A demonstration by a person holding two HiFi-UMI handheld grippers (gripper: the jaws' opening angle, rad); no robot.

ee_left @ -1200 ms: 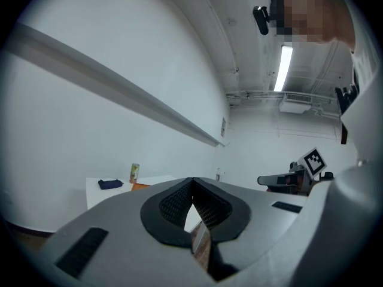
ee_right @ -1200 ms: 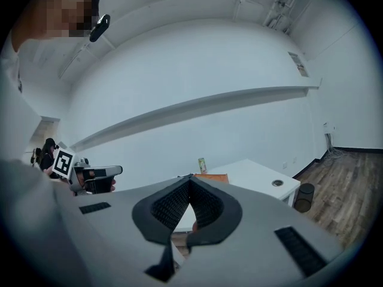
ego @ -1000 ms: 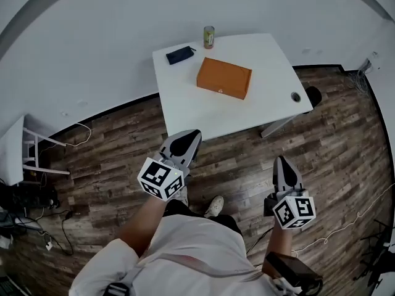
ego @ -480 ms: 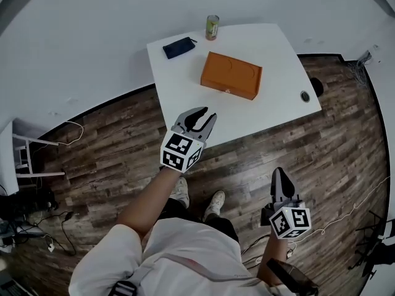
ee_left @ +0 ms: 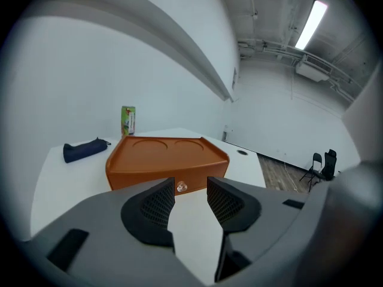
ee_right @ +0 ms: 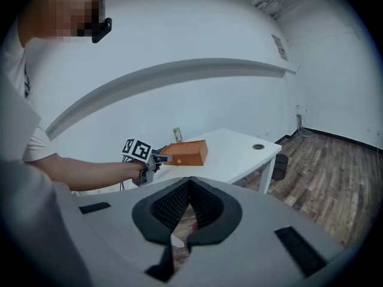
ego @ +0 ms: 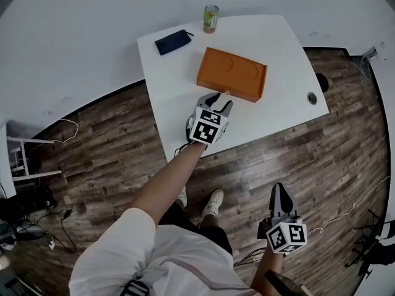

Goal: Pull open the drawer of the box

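Observation:
An orange box (ego: 232,74) lies on the white table (ego: 166,97), its drawer front with a small round knob (ee_left: 180,186) facing me. My left gripper (ego: 221,99) hovers over the table just short of that front. Its jaws are opening, with nothing between them. In the left gripper view the knob shows through the gap of the left gripper (ee_left: 190,199), a little beyond the pads. My right gripper (ego: 281,195) hangs low over the wood floor, well short of the table. In its own view the right gripper (ee_right: 190,187) has its pads together and holds nothing.
A dark blue pouch (ego: 172,42) and a green can (ego: 210,18) sit at the table's far side. A round cable hole (ego: 312,97) is near the right edge, with a black bin (ego: 321,81) below. My shoes (ego: 215,201) stand by the table's near edge. Cables (ego: 55,227) lie on the floor at left.
My left gripper has moved forward from over the floor to over the table, close to the box's front, and its jaws have parted. The right gripper has stayed low at my side.

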